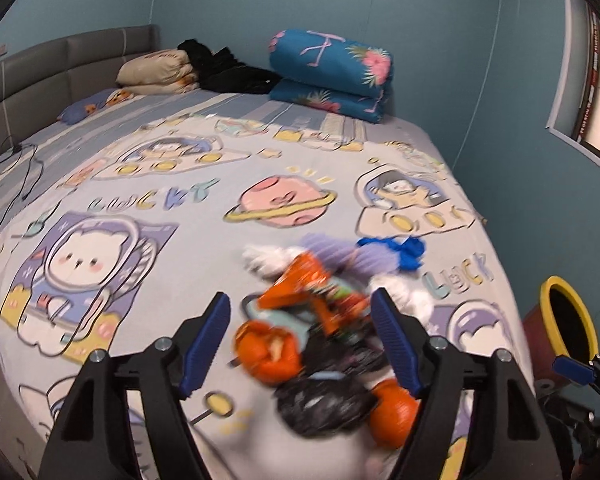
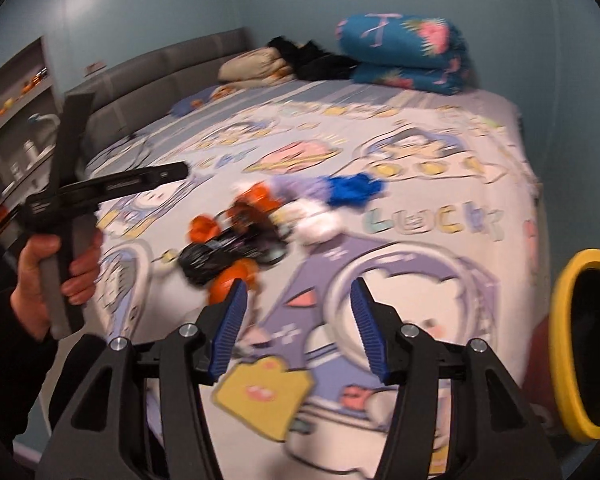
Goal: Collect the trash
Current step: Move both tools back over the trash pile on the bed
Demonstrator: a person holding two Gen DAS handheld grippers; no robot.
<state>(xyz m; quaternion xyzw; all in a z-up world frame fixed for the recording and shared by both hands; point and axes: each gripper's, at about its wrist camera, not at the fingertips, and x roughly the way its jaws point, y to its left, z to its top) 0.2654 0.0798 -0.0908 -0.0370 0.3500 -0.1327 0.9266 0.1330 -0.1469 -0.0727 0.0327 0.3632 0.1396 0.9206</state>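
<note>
Trash lies heaped near the bed's foot edge: orange peels, wrappers, a black bag, white tissue. Left gripper hangs over it, jaws apart, gripping nothing. Right gripper gapes over bare sheet, empty. Best take 1 piece at a time, then carry it to the yellow-rimmed bin beside the bed.

Left claw points forward and downward, its blue-padded jaws spread apart and gripping nothing. Right claw is angled the same way, jaws also apart and empty. In the right wrist view, at nine o'clock, a bare hand grips the left claw's handle, dark sleeve below.
</note>
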